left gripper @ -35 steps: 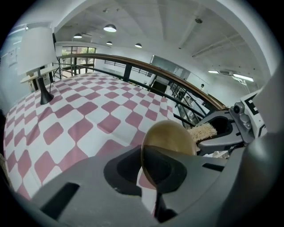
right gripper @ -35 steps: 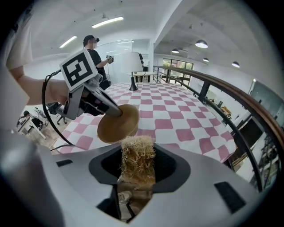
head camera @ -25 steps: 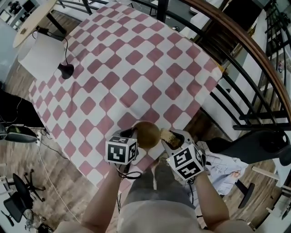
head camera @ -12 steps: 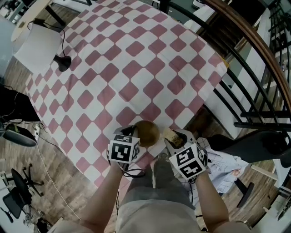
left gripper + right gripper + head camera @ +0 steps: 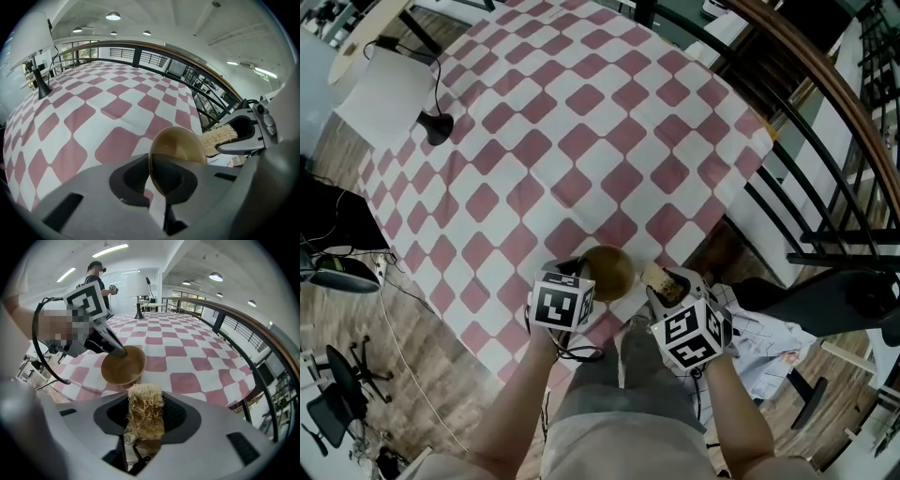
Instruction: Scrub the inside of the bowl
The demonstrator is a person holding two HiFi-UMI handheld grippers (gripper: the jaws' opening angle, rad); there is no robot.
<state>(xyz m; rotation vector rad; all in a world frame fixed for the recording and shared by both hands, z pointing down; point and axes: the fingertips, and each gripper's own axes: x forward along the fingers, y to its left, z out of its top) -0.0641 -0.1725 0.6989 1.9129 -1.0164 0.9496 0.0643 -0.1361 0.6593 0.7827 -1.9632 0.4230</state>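
Open checkered tabletop [image 5: 581,141] beyond the bowl [image 5: 607,272], lamp [image 5: 389,94] at far-left corner, railing [image 5: 834,103] close along right edge

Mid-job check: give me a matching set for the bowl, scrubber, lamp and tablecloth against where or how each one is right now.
Things: 1 bowl; 2 scrubber; 3 lamp; 4 tablecloth.
States: A pink-and-white checks; B clamped in the right gripper; C standing at the tablecloth's far edge; D rim pinched by the left gripper.
Pairs: 1-D, 2-B, 3-C, 4-A.
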